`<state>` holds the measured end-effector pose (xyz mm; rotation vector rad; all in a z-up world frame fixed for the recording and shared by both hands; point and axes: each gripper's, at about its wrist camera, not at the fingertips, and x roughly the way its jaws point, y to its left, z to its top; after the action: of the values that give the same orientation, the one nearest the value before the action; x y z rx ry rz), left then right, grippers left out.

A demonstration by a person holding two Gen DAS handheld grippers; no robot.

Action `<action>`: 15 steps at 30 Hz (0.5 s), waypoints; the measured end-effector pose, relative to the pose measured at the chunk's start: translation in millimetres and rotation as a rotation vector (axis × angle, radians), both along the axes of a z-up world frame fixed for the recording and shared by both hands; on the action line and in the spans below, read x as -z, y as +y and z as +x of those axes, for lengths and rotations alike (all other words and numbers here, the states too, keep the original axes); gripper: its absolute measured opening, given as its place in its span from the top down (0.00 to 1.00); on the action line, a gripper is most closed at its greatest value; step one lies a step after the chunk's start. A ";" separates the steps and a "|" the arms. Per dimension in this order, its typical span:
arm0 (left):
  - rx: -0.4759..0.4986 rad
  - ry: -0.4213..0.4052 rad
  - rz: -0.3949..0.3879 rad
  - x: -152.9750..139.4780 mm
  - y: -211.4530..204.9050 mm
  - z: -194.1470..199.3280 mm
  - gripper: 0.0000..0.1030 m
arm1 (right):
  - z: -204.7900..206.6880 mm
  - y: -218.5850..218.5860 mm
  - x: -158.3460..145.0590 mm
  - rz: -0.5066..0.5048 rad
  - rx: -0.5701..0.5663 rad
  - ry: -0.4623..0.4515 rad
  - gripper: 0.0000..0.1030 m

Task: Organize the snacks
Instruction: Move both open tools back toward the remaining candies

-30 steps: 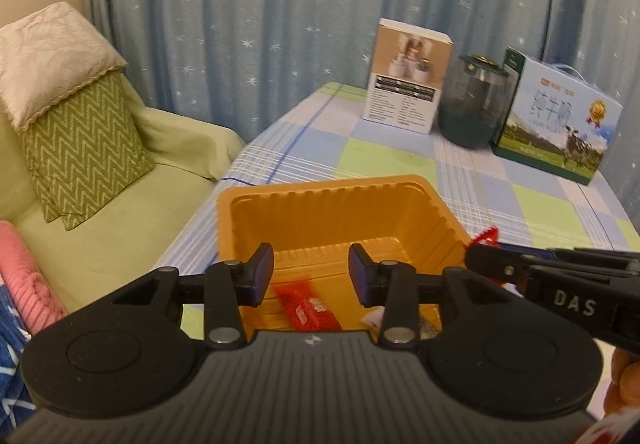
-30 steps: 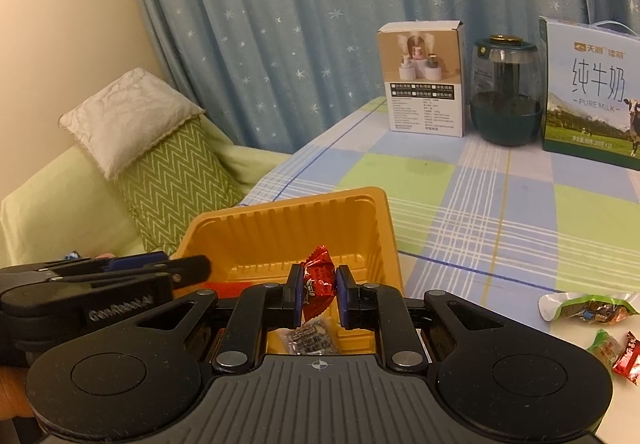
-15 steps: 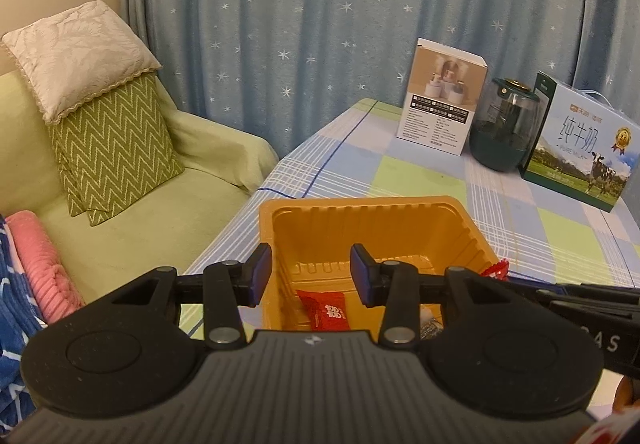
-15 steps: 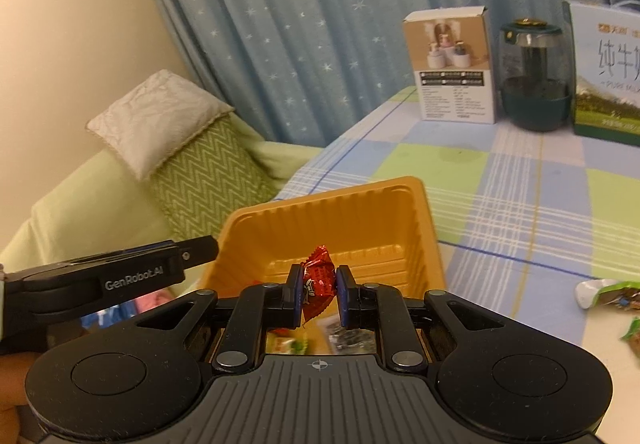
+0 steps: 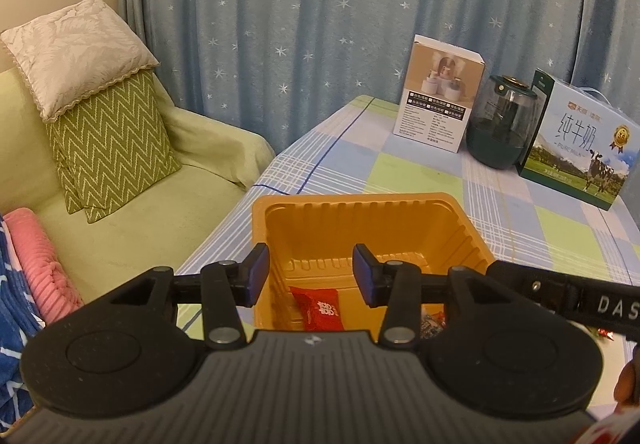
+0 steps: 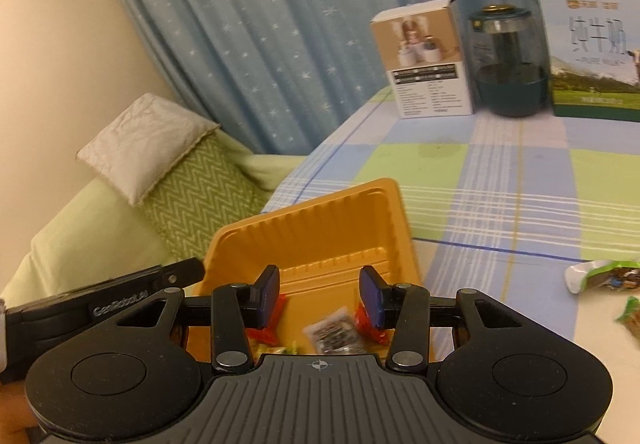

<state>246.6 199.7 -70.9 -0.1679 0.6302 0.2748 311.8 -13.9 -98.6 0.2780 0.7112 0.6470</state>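
Over the orange tray [image 6: 316, 228], both grippers hang with their fingers apart and nothing between them.

"GenRobot.AI" reads along the side of the left gripper [image 5: 310, 274] in the right wrist view; "DAS" shows on the right gripper [image 6: 320, 296] in the left wrist view. At the worktop's [image 6: 500, 179] far edge, the milk carton [image 5: 580, 147] carries "PURE MILK" under large Chinese characters, beside a dark green jar [image 5: 504, 123] and a white box [image 5: 438, 99] whose print is too small to read. The right gripper's fingers have just been opening, and the red candy [image 6: 370, 324] lies in the tray just behind the right-hand finger, next to a grey packet [image 6: 334, 334]. A red packet [image 5: 318, 308] with white characters lies on the tray floor, below the gap between the left gripper's fingers. More wrapped snacks [image 6: 600, 278] lie on the worktop, well apart from the tray.
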 end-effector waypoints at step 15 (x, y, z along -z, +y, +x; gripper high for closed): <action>0.106 -0.031 -0.013 -7.4 -47.0 12.5 0.54 | -0.2 -37.2 -6.0 -0.070 0.123 -0.067 0.57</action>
<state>259.2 152.7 -63.4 -0.1499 0.6078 0.1653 311.6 -51.1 -92.6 0.2321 0.6463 0.5113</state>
